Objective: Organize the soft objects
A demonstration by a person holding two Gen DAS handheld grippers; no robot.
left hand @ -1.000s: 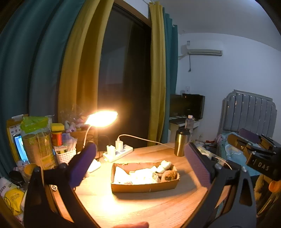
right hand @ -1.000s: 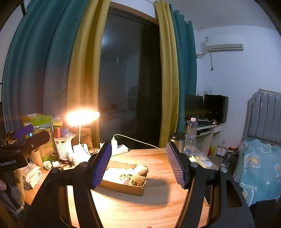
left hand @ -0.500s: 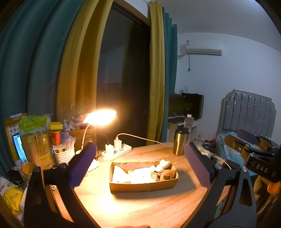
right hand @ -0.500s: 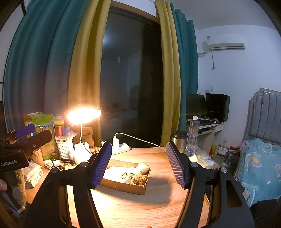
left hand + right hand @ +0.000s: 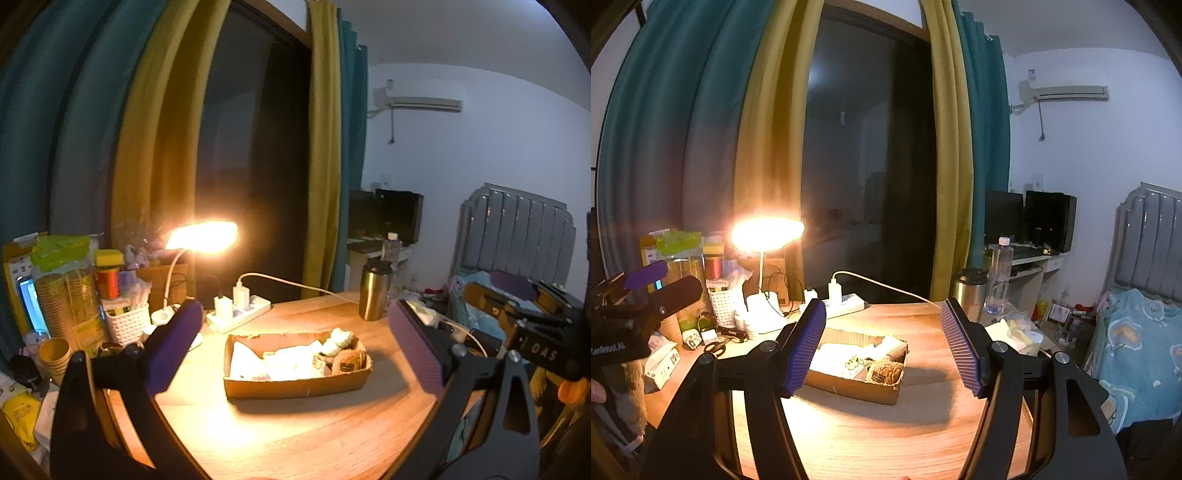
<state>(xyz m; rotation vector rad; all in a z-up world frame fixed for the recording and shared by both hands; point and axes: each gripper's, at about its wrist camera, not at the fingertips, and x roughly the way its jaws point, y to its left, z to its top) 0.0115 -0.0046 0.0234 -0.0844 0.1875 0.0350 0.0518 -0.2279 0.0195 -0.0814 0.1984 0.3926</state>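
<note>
A shallow cardboard box point(image 5: 295, 384) sits on the wooden table point(image 5: 295, 435), lit by the lamp. It holds several soft items: white cloths point(image 5: 291, 360), a small white plush point(image 5: 341, 338) and a brown fuzzy one point(image 5: 349, 363). The box also shows in the right wrist view point(image 5: 857, 386), with the brown plush point(image 5: 886, 371) at its near right corner. My left gripper point(image 5: 295, 347) is open and empty, held above and short of the box. My right gripper point(image 5: 884, 347) is open and empty, likewise short of the box.
A lit desk lamp point(image 5: 201, 238), a power strip with chargers point(image 5: 240, 312) and a steel tumbler point(image 5: 375, 293) stand behind the box. Cups, jars and a white basket point(image 5: 127, 325) crowd the table's left. A bed point(image 5: 1141, 343) lies right.
Both grippers have drifted slightly, so the box sits a little lower and further left in the views. Both stay open and empty.
</note>
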